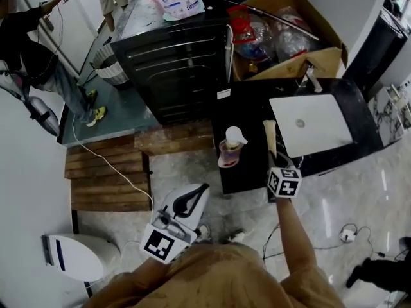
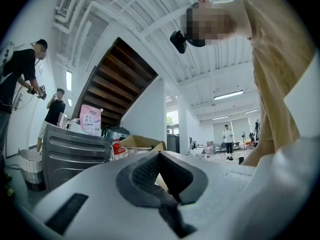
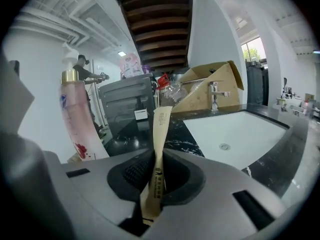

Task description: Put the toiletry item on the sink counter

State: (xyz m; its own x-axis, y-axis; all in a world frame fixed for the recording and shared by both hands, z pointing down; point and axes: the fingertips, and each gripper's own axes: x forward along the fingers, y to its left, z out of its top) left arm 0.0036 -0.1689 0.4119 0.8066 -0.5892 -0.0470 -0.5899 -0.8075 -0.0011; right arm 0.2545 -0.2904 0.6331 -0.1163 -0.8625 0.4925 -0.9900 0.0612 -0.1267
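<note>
- Black marble counter [image 1: 247,104] fills the right middle of the head view, with a white sink basin [image 1: 311,124] set into it and a faucet [image 1: 313,79] at its far edge.
- A pink pump bottle [image 1: 230,147] stands upright on the near left part of the counter.
- The right gripper [image 3: 157,176] has its jaws narrowed onto a thin, flat beige packet [image 3: 161,134], the toiletry item.
- The pads clamp the packet low down, so most of its length sticks out ahead, probably so the free end can meet the counter first.
- From above, the packet [image 1: 270,136] hangs over the counter, between the bottle and the basin; it does not appear to rest on the surface yet.
- That gap looks like the chosen spot, since it is bare and dry.
- The right gripper tilts downward toward the counter.
- The left gripper [image 2: 161,176] has its jaws together with nothing between them.
- It sits near the person's body at the lower left [image 1: 192,199], likely kept out of the way.
- Behind the sink, an open cardboard box [image 1: 289,31] holds clutter.
</note>
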